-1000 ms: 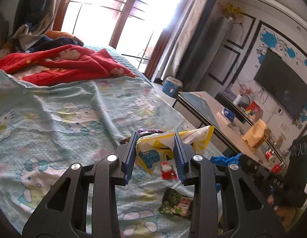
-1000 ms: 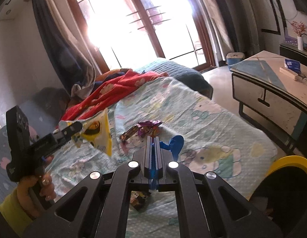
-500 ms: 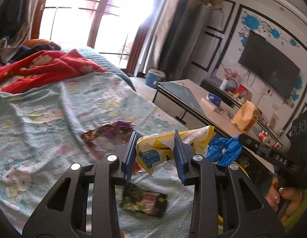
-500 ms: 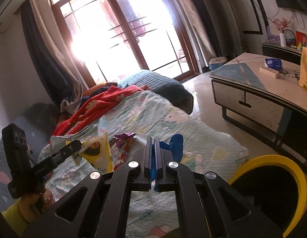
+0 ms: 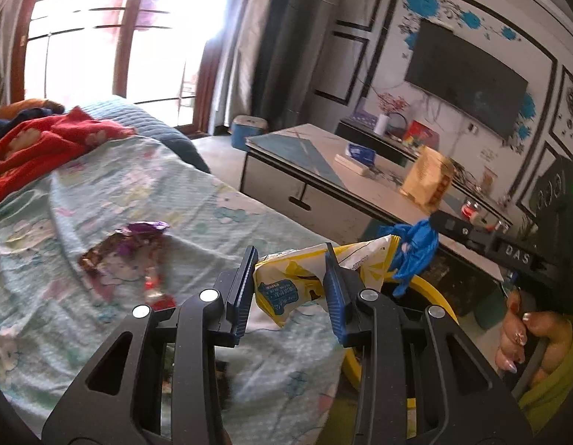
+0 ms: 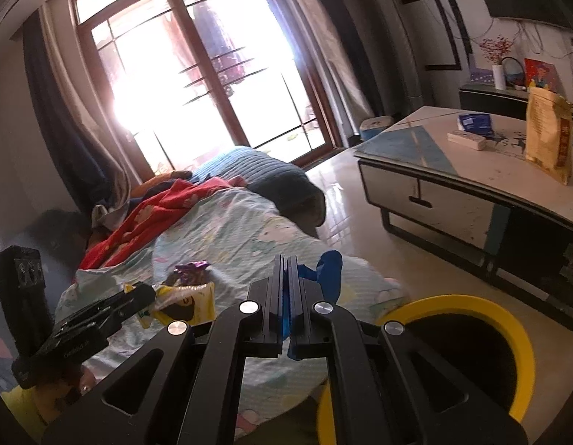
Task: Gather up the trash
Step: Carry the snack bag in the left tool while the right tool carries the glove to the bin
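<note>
Overhanging the bed edge (image 5: 316,333): tongs-held yellow wrapper (image 5: 290,285); bin rim (image 6: 472,306) beside.

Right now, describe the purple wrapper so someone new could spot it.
Start at the bed with the pale cartoon sheet. The purple wrapper lies loose on it, below the red blanket. Unlike the yellow bag, no fingers hold it, and it is shiny.

Left gripper (image 5: 290,289) clamps a yellow snack bag (image 5: 286,289) over the bed's edge; the purple wrapper (image 5: 131,241) lies on the bed (image 5: 101,204); right gripper (image 5: 431,222) pinches blue scrap (image 5: 416,252) above the yellow bin (image 5: 434,289) beside the bed.
</note>
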### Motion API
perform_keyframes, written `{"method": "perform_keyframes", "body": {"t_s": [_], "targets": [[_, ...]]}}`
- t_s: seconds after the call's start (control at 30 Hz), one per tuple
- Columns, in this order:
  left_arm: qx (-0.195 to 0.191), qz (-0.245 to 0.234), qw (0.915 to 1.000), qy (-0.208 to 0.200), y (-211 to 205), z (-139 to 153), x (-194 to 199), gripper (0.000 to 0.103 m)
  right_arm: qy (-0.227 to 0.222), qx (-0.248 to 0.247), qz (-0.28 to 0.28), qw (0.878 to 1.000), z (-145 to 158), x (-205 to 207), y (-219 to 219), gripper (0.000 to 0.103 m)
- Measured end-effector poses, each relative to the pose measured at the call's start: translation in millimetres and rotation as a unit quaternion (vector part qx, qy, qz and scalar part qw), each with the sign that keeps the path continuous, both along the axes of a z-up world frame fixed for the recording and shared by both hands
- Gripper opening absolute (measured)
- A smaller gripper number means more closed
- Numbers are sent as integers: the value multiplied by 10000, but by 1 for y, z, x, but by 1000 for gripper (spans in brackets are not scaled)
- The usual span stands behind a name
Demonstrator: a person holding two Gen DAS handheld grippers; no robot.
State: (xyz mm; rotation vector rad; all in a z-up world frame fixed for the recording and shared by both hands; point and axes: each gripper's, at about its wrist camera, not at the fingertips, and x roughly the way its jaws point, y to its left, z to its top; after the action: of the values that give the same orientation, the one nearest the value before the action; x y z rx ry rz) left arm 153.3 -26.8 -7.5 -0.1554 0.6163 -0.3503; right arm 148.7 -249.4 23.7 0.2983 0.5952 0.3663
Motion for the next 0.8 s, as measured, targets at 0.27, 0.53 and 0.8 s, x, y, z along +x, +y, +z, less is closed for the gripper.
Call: {"method": "perform_keyframes", "body": {"t_s": [0.27,0.53,0.8], "targets": [[214,-468,9987,53,-41,-13,-2,27,17,-42,-309,9995,-4,-7,-30,2],[372,-889,9952,168,-77,-29,-8,27,120,-73,-605,9981,-12,-12,-55,2],[580,-1309,9893,262,-109,-43,-14,27,301,-90,-844,9959,-23,-14,-80,2]]}}
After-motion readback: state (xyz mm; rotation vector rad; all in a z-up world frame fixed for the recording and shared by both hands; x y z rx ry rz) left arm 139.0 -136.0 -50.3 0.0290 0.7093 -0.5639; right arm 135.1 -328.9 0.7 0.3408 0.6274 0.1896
